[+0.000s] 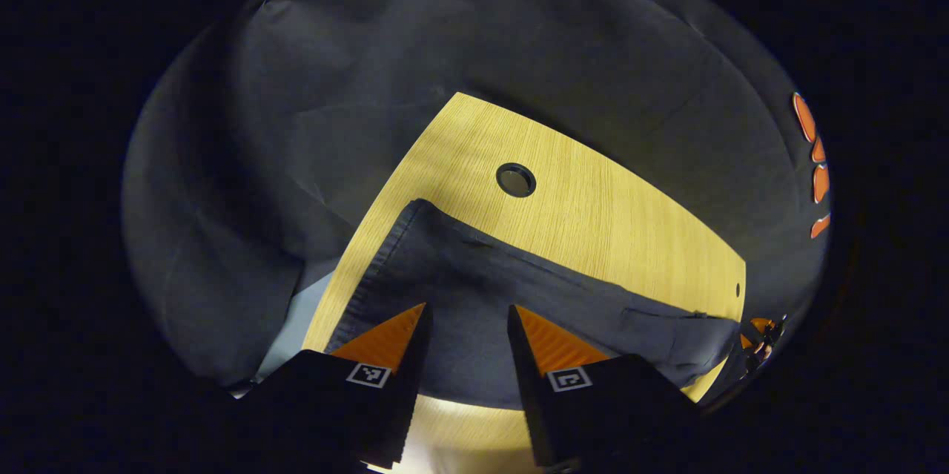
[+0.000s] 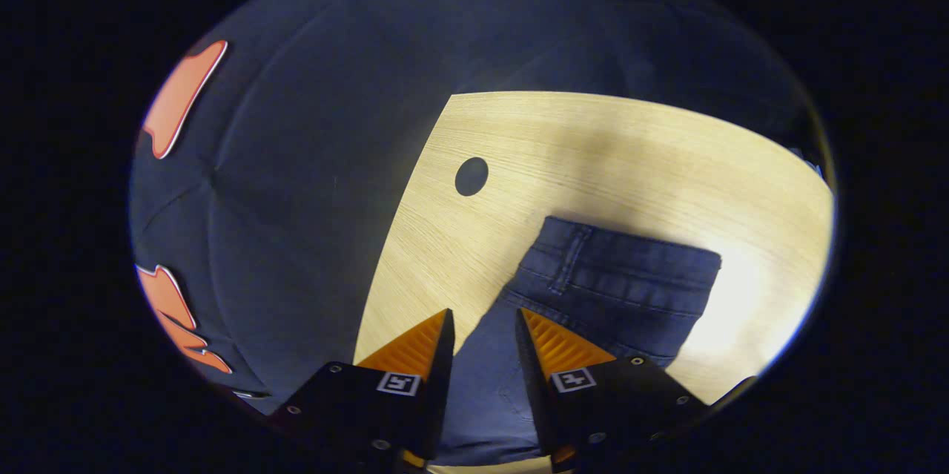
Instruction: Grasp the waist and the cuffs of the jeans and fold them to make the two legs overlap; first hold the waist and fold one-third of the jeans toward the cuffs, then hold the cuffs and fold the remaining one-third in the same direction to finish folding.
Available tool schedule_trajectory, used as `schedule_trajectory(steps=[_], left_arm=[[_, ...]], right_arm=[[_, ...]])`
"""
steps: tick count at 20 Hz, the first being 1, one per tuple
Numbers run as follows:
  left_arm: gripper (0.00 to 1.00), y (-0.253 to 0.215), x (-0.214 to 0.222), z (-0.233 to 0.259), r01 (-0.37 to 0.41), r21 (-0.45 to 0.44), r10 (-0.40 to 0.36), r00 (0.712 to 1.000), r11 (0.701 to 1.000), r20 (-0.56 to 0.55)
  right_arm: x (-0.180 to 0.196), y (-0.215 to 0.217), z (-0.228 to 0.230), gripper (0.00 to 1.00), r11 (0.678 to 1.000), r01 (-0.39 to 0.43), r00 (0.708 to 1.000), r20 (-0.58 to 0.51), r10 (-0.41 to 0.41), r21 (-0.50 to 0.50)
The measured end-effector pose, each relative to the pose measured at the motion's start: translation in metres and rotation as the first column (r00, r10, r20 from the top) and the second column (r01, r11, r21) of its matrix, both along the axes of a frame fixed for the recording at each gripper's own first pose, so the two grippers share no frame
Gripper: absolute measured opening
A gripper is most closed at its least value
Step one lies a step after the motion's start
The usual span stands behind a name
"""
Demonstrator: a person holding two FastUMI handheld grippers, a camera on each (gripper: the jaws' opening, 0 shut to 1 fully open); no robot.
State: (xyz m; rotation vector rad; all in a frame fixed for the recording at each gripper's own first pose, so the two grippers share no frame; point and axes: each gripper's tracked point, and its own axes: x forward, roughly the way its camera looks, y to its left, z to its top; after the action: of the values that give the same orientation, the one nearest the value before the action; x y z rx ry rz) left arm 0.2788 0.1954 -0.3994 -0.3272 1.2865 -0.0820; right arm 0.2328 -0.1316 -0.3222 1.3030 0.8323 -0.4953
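Note:
Dark blue jeans [image 1: 474, 274] lie flat in a long strip on the light wooden table [image 1: 593, 214]. In the left gripper view the hemmed cuff end [image 1: 371, 281] is at the left and a back pocket [image 1: 667, 329] lies toward the right. My left gripper [image 1: 468, 308] is open, hovering just over the leg cloth near the cuffs. In the right gripper view the waistband [image 2: 630, 266] with a belt loop [image 2: 572, 255] lies ahead. My right gripper [image 2: 483, 314] is open over the denim just short of the waist. The other gripper [image 1: 760, 337] shows small at the jeans' far end.
A round cable hole [image 1: 516, 179] sits in the table beyond the jeans, also visible as the hole [image 2: 471, 176] left of the waistband. The table's edges [image 1: 356, 251] run close beside the cuffs. Black cloth walls surround the table.

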Motion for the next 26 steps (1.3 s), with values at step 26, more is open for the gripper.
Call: schedule_trajectory(steps=[26], left_arm=[[1.0, 0.016, -0.079, 0.058, 0.27, 0.489, -0.331, 0.943, 0.83, 0.04]], right_arm=[[-0.086, -0.025, -0.079, 0.93, 0.947, -0.204, 0.961, -0.234, 0.146, -0.247]])
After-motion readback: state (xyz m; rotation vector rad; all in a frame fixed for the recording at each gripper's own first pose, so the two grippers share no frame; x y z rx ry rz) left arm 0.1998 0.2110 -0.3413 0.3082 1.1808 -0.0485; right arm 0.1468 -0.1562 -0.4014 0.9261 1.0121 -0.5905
